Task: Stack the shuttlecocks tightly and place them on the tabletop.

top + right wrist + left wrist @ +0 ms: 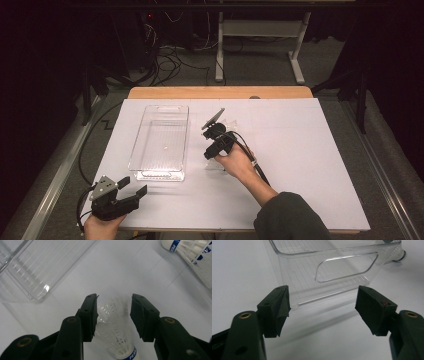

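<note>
Right tool [113,315]: jaws half closed around white feathered shuttlecock with blue-banded cork base [116,332], left pad at feather skirt, right pad just off it; firm grip cannot tell. Shuttlecock lies on white bench [300,150], just right of clear rectangular plastic bin [161,142]. 1 more white shuttlecock with blue band [192,252] farther right of bin. Left tool [322,310]: jaws wide, nothing between, near bin's short end with oval handle slot [347,267], apart from it.
</note>
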`<action>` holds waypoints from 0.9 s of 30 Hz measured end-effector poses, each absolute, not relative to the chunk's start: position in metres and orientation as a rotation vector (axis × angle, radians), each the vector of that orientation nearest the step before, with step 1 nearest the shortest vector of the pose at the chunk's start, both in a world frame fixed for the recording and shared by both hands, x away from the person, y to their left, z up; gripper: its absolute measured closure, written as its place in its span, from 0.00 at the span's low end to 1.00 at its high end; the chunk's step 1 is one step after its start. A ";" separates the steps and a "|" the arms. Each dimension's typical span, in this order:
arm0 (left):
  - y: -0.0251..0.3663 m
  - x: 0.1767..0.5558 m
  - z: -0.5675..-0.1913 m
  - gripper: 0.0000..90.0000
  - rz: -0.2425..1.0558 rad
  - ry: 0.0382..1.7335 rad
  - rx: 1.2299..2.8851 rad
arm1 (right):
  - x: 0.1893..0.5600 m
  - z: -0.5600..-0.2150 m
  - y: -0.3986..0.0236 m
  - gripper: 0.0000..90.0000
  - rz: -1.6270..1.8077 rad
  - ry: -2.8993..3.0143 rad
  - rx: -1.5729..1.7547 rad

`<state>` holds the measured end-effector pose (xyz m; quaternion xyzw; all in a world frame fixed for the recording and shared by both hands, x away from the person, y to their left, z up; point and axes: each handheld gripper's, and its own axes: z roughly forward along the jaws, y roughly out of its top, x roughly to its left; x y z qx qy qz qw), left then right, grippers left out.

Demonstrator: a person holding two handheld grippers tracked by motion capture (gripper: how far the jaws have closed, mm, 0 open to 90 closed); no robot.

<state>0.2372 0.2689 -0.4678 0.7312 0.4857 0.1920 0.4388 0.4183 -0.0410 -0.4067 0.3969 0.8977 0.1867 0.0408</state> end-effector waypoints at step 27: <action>0.268 0.237 -0.468 0.32 0.470 1.204 1.819 | 0.408 -0.393 -0.059 0.90 0.591 2.728 1.148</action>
